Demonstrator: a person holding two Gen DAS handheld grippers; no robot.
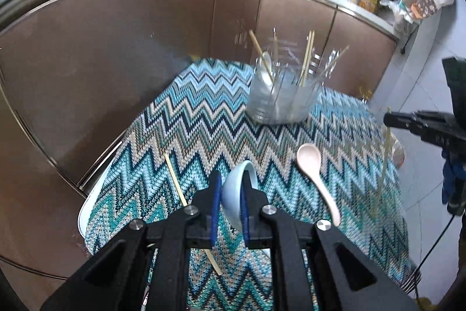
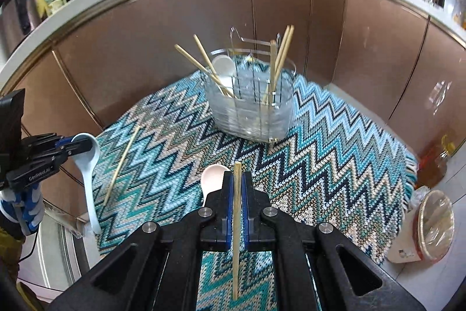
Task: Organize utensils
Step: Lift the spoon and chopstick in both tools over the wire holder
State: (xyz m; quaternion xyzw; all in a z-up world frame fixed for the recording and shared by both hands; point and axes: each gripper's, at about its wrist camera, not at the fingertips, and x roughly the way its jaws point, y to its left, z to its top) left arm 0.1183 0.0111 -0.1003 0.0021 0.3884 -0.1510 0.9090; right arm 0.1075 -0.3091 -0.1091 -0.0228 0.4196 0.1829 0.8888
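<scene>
Presently the left gripper (image 1: 230, 188) fingers pinch a pale blue spoon (image 1: 237, 194) by its bowl above the table (image 1: 174, 118); the right gripper (image 2: 238, 188) fingers clamp narrowly on a chopstick (image 2: 236, 223).

Woven zigzag cloth (image 2: 335, 165), rough matt; clear glossy plastic holder (image 2: 250, 104); pale wood chopstick (image 2: 236, 223); smooth glossy spoons (image 1: 317, 179); glossy brown cabinet fronts (image 2: 145, 48).
</scene>
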